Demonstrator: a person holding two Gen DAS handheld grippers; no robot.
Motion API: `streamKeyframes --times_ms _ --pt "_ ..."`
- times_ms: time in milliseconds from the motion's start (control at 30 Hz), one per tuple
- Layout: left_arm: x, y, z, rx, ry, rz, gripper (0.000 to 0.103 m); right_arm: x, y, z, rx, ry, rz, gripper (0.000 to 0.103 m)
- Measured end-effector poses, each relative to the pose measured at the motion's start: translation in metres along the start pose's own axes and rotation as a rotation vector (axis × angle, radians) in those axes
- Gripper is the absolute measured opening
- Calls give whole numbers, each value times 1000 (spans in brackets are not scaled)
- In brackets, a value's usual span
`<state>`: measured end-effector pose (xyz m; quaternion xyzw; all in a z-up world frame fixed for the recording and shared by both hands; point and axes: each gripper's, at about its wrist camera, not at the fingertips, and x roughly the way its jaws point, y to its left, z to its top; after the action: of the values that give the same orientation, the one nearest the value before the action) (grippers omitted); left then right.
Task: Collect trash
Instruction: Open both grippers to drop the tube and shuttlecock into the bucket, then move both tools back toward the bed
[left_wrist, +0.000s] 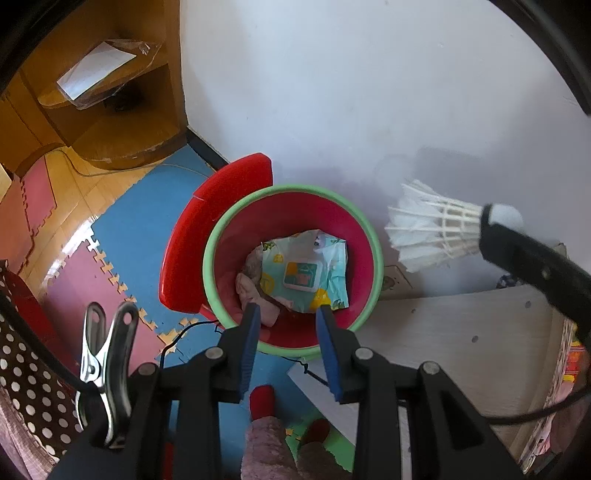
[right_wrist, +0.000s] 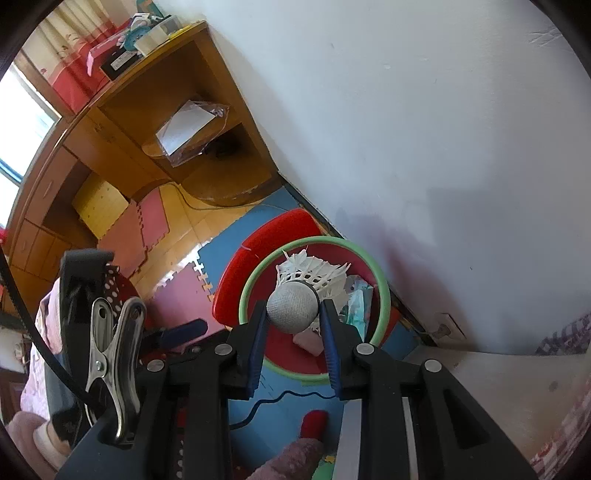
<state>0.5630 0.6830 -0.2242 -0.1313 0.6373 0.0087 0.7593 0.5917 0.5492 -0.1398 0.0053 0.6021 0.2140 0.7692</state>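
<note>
The right gripper (right_wrist: 292, 312) pinches the cork of a white shuttlecock (right_wrist: 295, 299) between its blue fingers (right_wrist: 330, 334), holding it over the red bin (left_wrist: 365, 236) with the green rim; the left gripper (left_wrist: 289, 314) hangs above the same bin, fingers spread and empty, a printed wrapper (left_wrist: 308, 271) lying inside; the drop-off step is in hand; next, the right fingers likely need only part.

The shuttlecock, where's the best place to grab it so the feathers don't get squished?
By its round cork, pinched from both sides, coming from behind the head so the feathers point away. The cork is firm and fits between the pads; the feathers are thin and splayed and would probably crush. The right gripper holds it just so, over the bin.
</note>
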Motion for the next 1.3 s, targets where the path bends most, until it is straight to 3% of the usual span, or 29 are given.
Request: streamKeyframes --times_ms 67,133,167,633,1300 --pt "0 0 0 -3 1 -1 33 2 0 2 8 3 2 32" --pt "-1 0 0 -5 3 -4 33 2 1 2 4 1 -9 43" --pt "-1 0 0 -6 3 -4 33 3 2 2 -3 1 -16 44" --pt "-12 -3 -4 0 -7 -22 33 -12 8 -2 18 -22 -11 45" --pt "-49 -22 -25 22 -49 -44 33 -63 19 -36 70 -102 11 45"
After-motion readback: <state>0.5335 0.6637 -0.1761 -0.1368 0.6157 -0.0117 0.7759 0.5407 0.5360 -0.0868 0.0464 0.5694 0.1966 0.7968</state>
